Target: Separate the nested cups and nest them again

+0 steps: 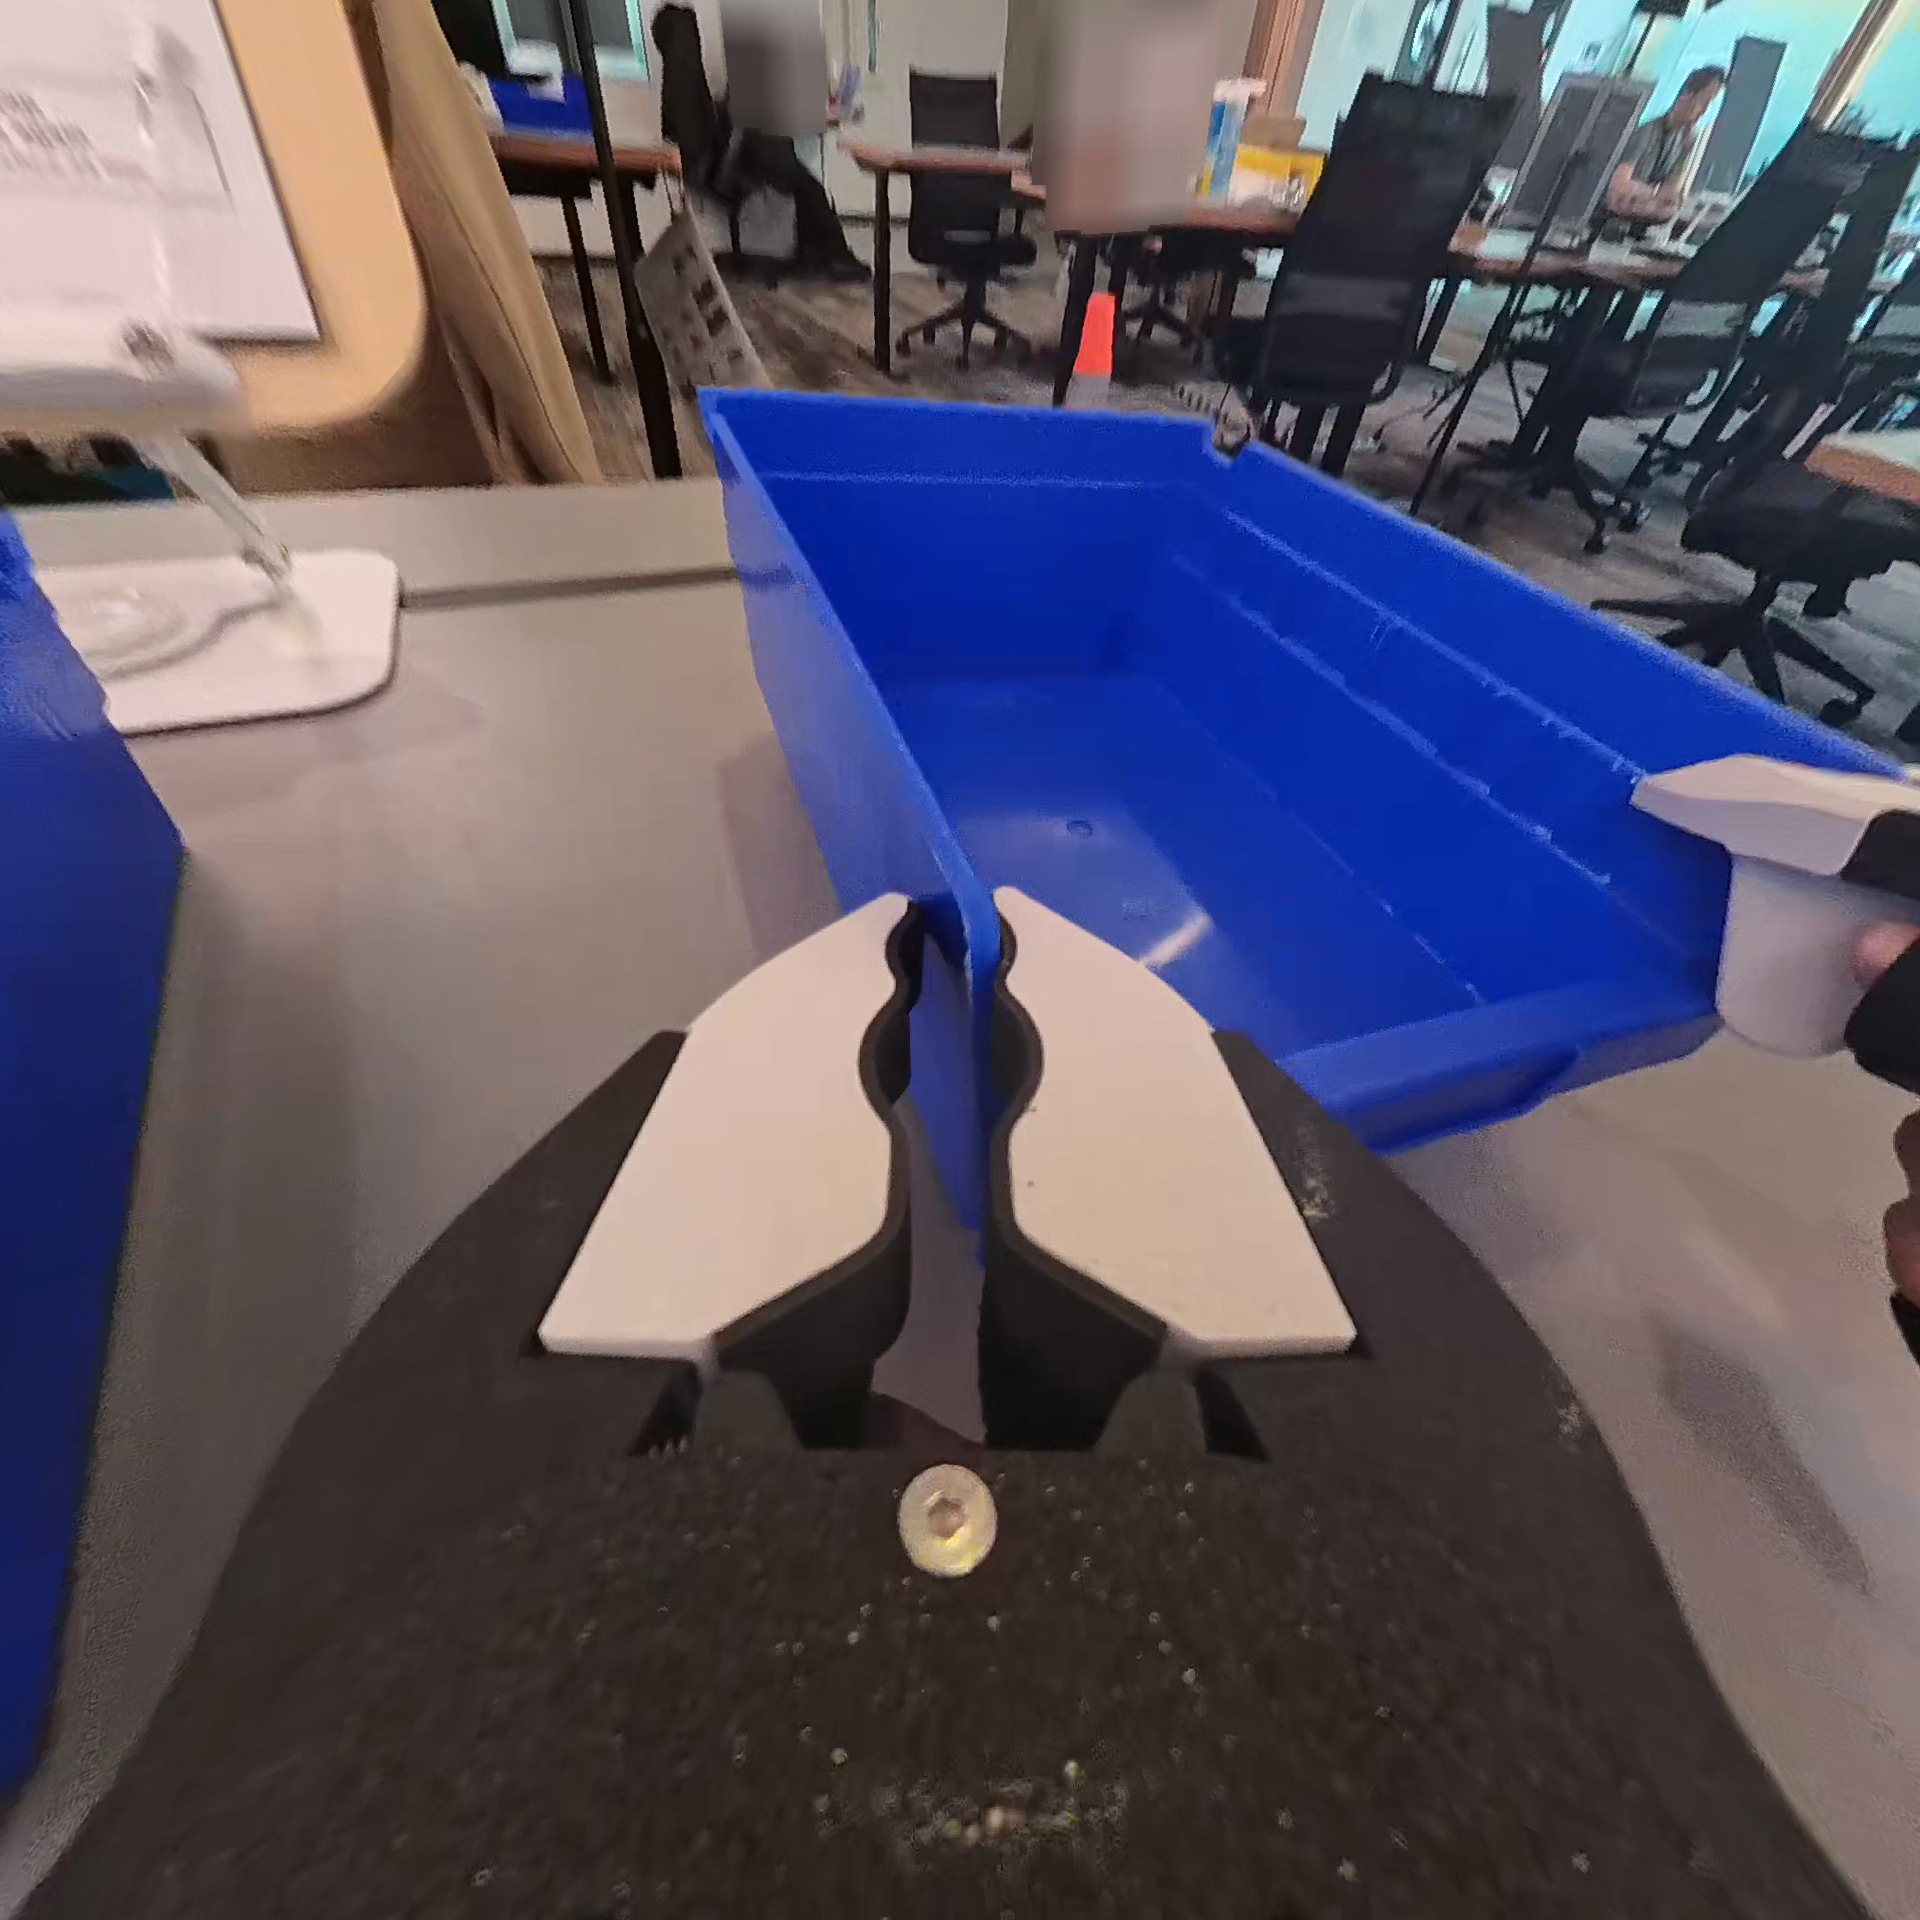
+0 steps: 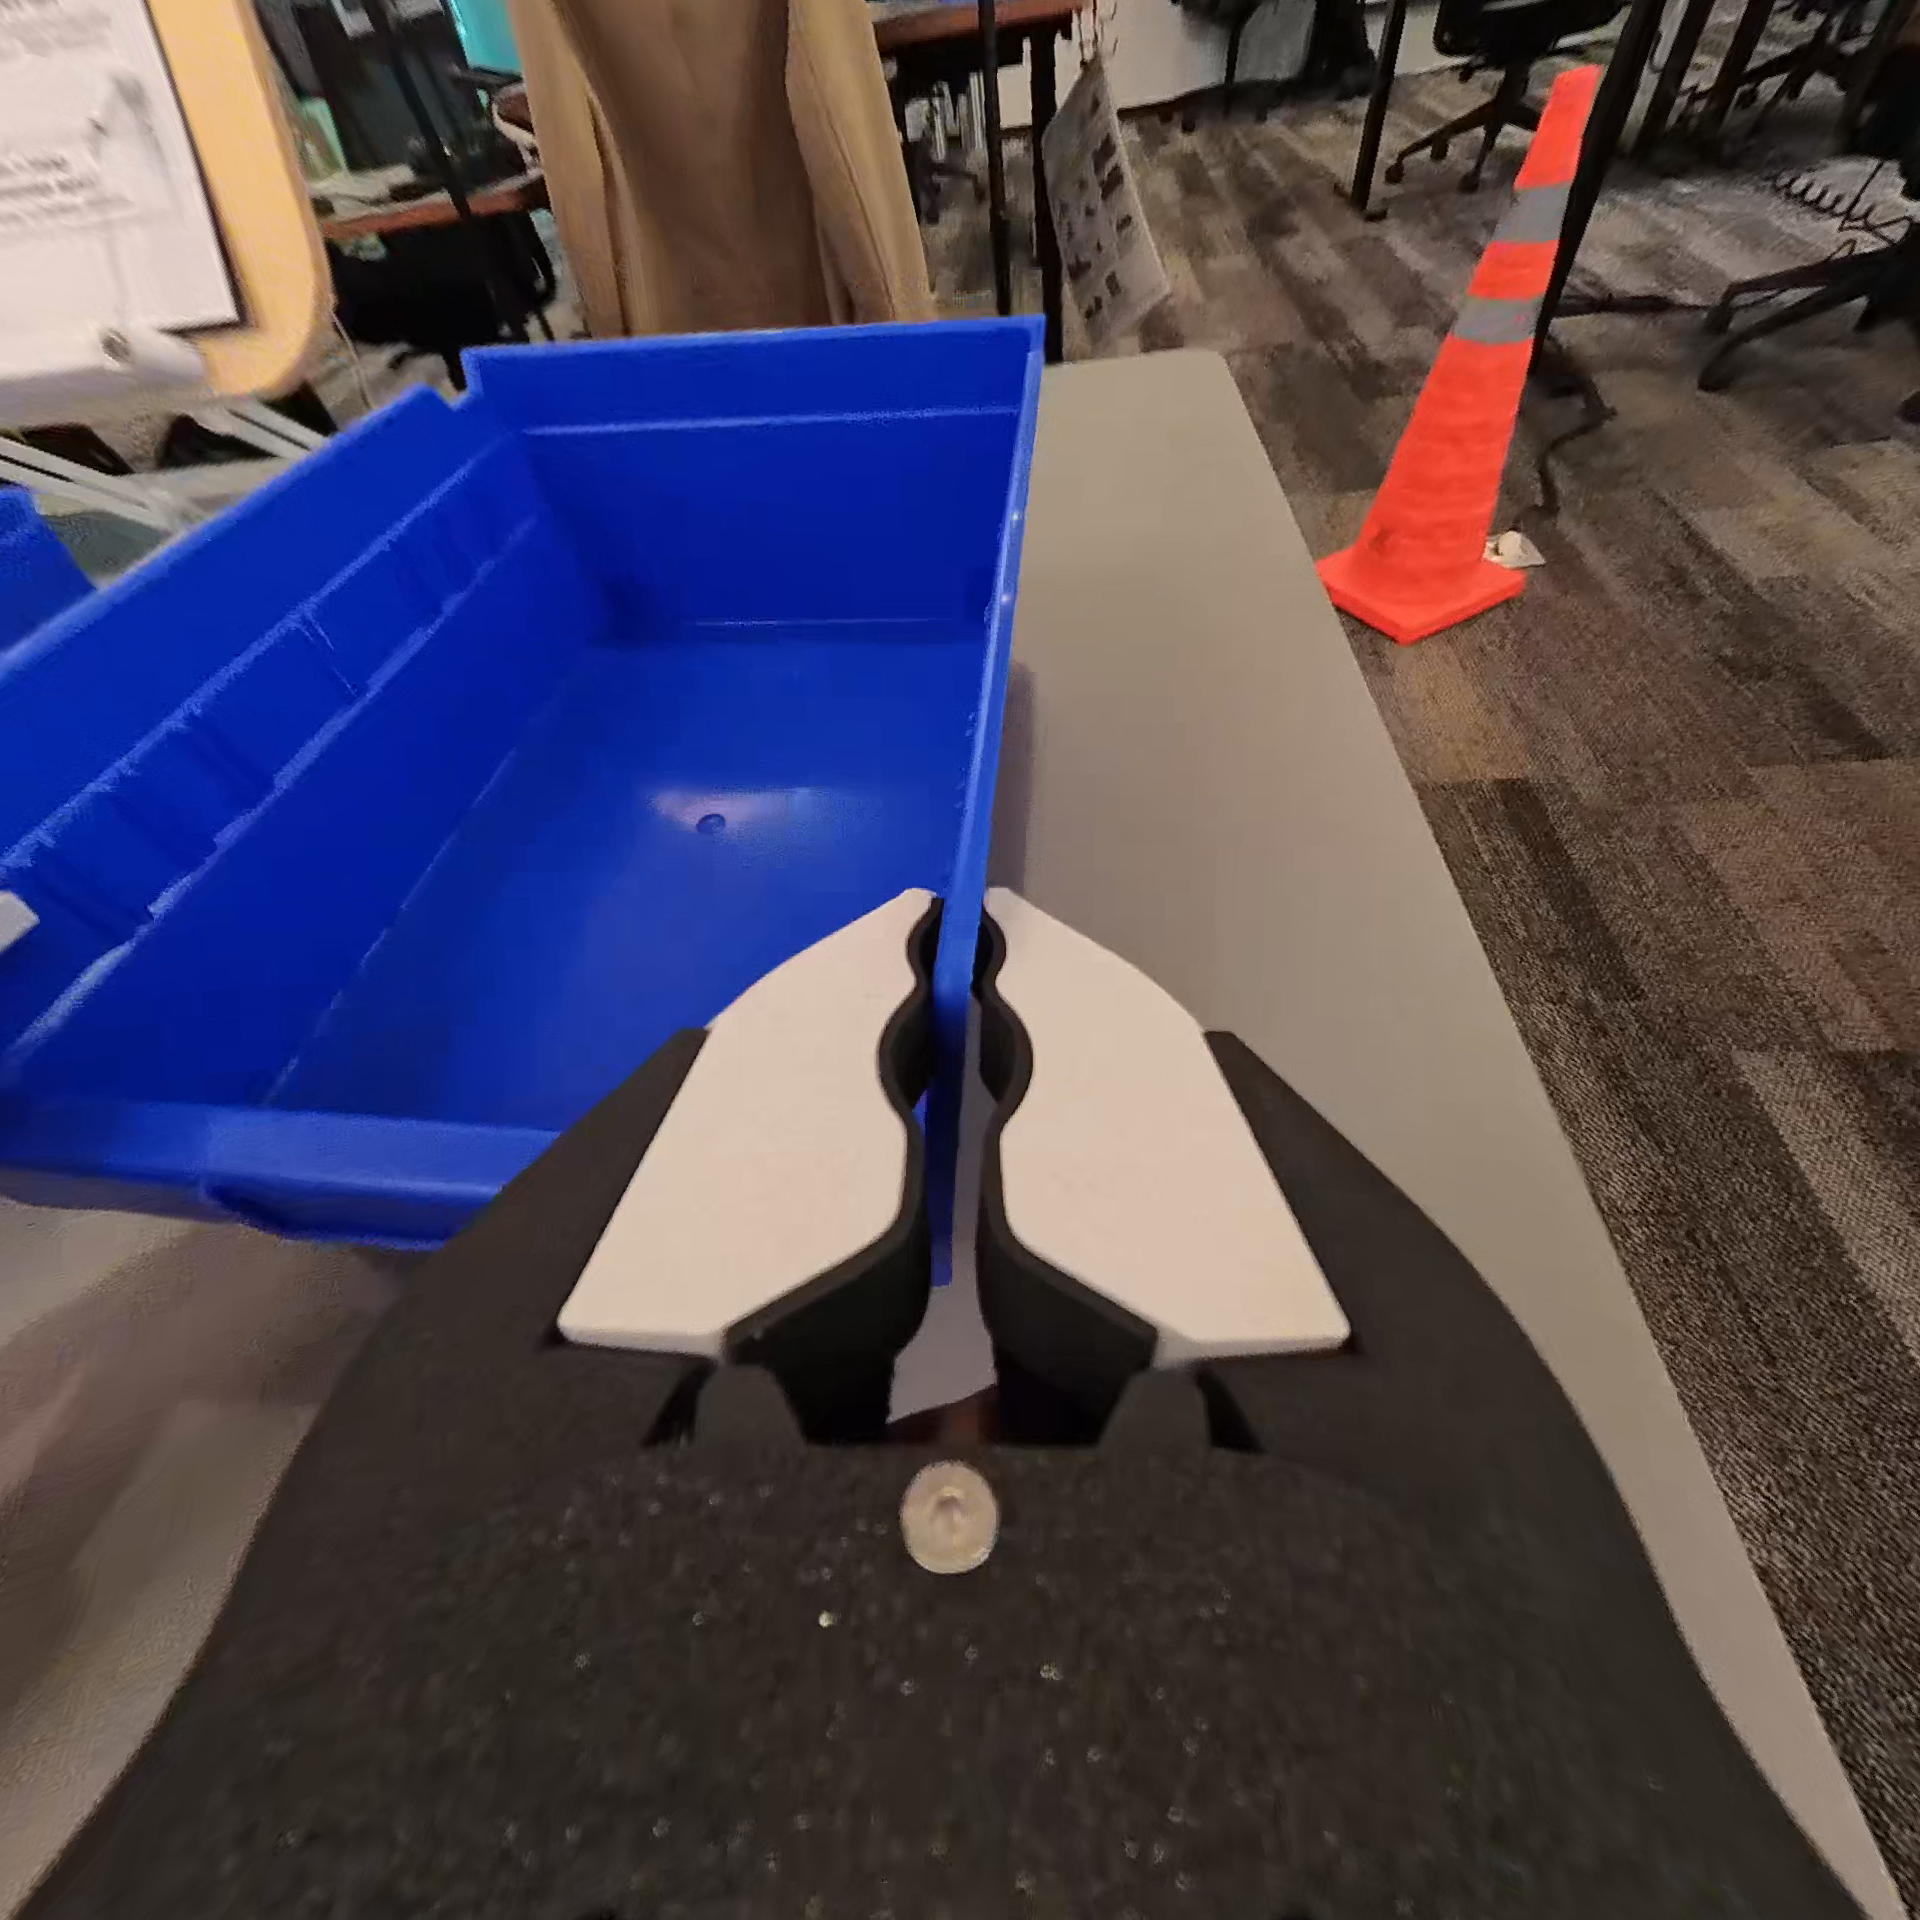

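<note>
- Left gripper [image 1: 953, 940] is clenched on the left side wall of a blue bin [image 1: 1195, 644], one finger inside the wall and one outside.
- Right gripper [image 2: 961, 925] is clamped the same way on the bin's right side wall [image 2: 623, 540]; in the left wrist view it shows at the far right edge [image 1: 1787, 894], with part of a gloved hand behind it.
- One bin is held between the two grippers. It looks tilted, its near end raised off the grey table [image 1: 499, 831], though how far it is clear of the surface cannot be told.
- Inside, the bin holds nothing; only a small round mark shows on its floor.
- No cups show in either view; the nested things here appear to be bins.
- At the left edge of the left wrist view stands a second blue container [image 1: 62, 1039], close to the camera and cut off; a corner of it shows in the right wrist view [image 2: 31, 561].
- One white stand with a flat base [image 1: 260, 644] sits on the table behind that container, apart from the held bin.
- Beyond the table: one orange cone [image 2: 1475, 416] on the carpet to the right, a tan coat [image 2: 717, 156] hanging behind, and several black office chairs and desks, with a person seated far off.
- Nothing lies between the grippers and the bin walls they grip.
</note>
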Motion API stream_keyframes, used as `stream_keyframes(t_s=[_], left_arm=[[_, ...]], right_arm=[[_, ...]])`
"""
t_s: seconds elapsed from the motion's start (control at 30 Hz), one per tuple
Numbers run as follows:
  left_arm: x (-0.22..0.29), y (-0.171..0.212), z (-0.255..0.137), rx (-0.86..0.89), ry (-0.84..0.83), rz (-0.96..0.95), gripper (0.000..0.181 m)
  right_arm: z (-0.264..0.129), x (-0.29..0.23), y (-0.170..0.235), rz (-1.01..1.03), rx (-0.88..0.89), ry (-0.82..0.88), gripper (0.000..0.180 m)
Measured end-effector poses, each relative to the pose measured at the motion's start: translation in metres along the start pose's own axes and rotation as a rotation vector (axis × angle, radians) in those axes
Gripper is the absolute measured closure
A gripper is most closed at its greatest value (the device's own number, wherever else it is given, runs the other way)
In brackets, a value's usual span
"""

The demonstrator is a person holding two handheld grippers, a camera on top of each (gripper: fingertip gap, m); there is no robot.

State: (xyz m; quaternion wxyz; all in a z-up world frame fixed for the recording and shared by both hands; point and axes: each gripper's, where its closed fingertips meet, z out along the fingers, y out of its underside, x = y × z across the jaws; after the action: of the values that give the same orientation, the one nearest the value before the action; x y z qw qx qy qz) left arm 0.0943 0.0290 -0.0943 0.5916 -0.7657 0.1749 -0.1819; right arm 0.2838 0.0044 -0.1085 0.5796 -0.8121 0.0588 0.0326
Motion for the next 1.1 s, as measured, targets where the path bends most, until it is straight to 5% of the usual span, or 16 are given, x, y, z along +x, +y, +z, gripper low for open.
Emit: stream_keyframes(t_s=[0.17,0.3,0.43,0.5,0.6,0.67,0.73,0.87,1.0,1.1], left_arm=[[0.015,0.029,0.006,-0.081,0.067,0.026,0.165],[0.023,0.044,-0.003,-0.178,0.155,0.066,0.120],[-0.016,0.043,-0.052,-0.206,0.156,0.175,0.117],[-0.045,0.036,-0.094,-0.191,0.171,0.191,0.117],[-0.110,0.019,-0.159,-0.110,0.113,0.165,0.120],[-0.172,0.012,-0.192,-0.055,-0.018,0.148,0.125],[-0.237,0.011,-0.215,-0.020,-0.154,0.117,0.127],[-0.321,0.036,-0.208,-0.117,-0.243,-0.012,0.118],[-0.335,0.048,-0.175,-0.158,-0.197,-0.109,0.137],[-0.333,0.048,-0.160,-0.173,-0.200,-0.071,0.142]], right_arm=[[0.011,0.016,0.008,0.001,-0.001,0.026,0.176],[0.008,0.016,0.009,-0.015,-0.001,0.056,0.175],[-0.041,0.010,-0.020,-0.161,0.086,0.272,0.151],[-0.080,-0.031,-0.052,-0.240,0.261,0.285,0.152],[-0.096,-0.142,-0.061,-0.215,0.388,0.020,0.163],[-0.081,-0.230,-0.032,-0.151,0.313,-0.245,0.169],[-0.060,-0.302,0.012,-0.141,0.155,-0.400,0.147],[-0.028,-0.359,0.049,-0.185,0.057,-0.334,0.139],[0.006,-0.357,0.048,-0.202,0.004,-0.141,0.146],[0.023,-0.362,0.054,-0.115,-0.062,-0.179,0.154]])
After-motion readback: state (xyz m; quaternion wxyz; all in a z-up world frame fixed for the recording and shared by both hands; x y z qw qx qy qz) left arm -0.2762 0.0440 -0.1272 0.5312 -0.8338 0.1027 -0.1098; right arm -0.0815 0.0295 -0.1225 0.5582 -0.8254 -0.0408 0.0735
